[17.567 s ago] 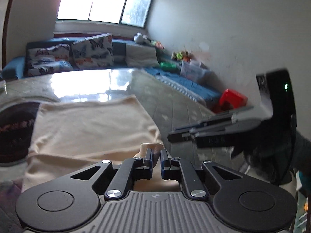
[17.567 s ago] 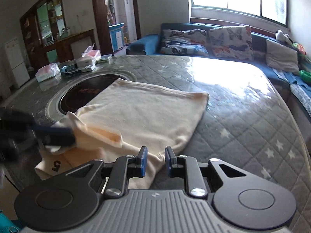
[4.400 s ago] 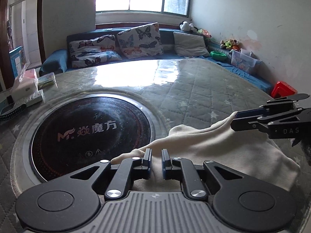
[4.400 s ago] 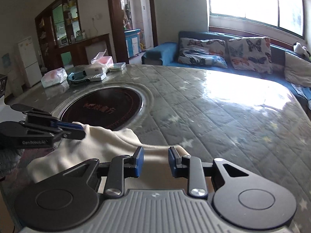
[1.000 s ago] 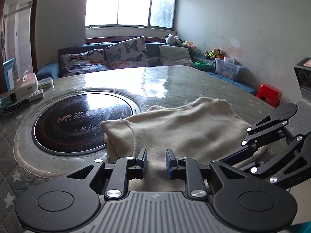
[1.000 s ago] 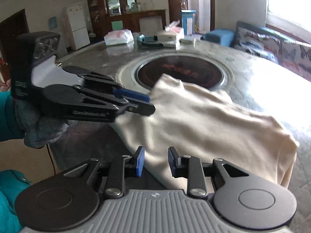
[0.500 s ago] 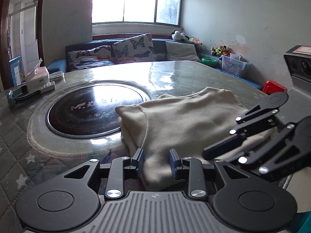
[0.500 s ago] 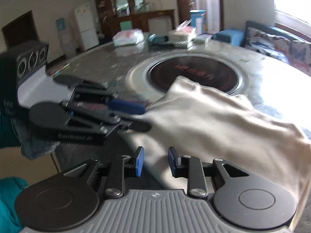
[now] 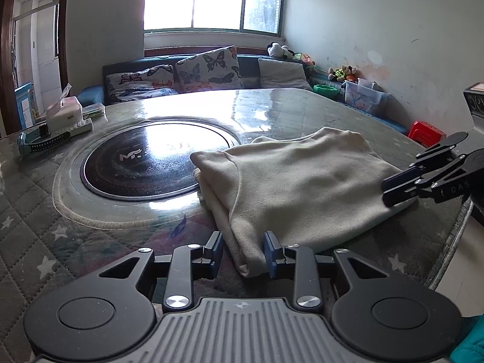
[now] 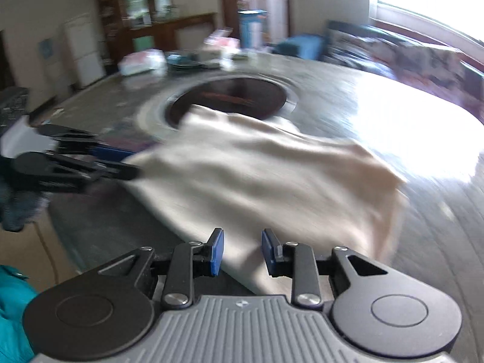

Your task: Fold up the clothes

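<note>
A cream garment (image 9: 302, 181) lies folded on the quilted table, its far end touching the dark round hotplate (image 9: 151, 160). My left gripper (image 9: 243, 254) is open, its fingers either side of the garment's near corner. My right gripper (image 10: 240, 252) is open over the garment's near edge (image 10: 257, 187); its view is blurred by motion. The right gripper also shows at the right of the left wrist view (image 9: 423, 175), at the garment's right edge. The left gripper shows at the left of the right wrist view (image 10: 90, 163), at the garment's left corner.
A tissue box (image 9: 65, 115) and a teal band (image 9: 39, 142) lie at the table's far left. The table edge (image 9: 453, 242) runs close on the right, with a red stool (image 9: 426, 130) beyond. A sofa with butterfly cushions (image 9: 208, 69) stands behind.
Both grippers have dropped closer to the garment's near edge. The left gripper's jaws have opened wider around the corner. The right wrist view has swung and blurred.
</note>
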The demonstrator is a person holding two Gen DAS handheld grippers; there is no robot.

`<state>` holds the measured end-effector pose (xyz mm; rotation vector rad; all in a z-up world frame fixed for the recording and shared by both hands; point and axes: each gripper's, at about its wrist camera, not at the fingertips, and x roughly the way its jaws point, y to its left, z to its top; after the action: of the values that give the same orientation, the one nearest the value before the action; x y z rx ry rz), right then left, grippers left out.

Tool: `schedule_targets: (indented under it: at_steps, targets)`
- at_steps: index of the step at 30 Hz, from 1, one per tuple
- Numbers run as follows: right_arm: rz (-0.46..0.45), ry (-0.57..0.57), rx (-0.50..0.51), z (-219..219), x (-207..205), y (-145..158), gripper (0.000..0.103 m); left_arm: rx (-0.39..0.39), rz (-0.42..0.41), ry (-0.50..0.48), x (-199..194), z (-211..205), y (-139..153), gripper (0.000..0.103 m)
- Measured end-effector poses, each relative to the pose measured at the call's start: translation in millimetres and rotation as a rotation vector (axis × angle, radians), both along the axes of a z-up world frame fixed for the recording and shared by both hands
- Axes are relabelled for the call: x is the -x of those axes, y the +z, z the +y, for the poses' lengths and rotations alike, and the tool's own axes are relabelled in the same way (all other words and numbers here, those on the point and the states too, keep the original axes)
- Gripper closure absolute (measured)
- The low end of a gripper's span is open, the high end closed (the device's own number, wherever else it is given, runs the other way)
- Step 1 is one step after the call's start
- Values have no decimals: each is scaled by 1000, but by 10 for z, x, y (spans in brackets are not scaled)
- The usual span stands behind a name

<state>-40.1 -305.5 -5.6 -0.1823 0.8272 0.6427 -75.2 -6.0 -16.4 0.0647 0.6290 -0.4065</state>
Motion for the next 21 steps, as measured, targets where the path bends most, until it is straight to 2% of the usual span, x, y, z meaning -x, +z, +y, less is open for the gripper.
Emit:
schedule_targets:
  at_steps: [5, 13, 21]
  targets:
    - [-18, -82, -8, -286, -57, 53, 76, 8, -14, 7, -73, -23, 86, 71]
    - [-43, -115, -5, -322, -244, 81, 78, 5, -39, 36, -340, -145, 218, 71]
    - [-80, -148, -11, -305, -530, 110, 77, -17, -20, 83, -762, -272, 214, 71]
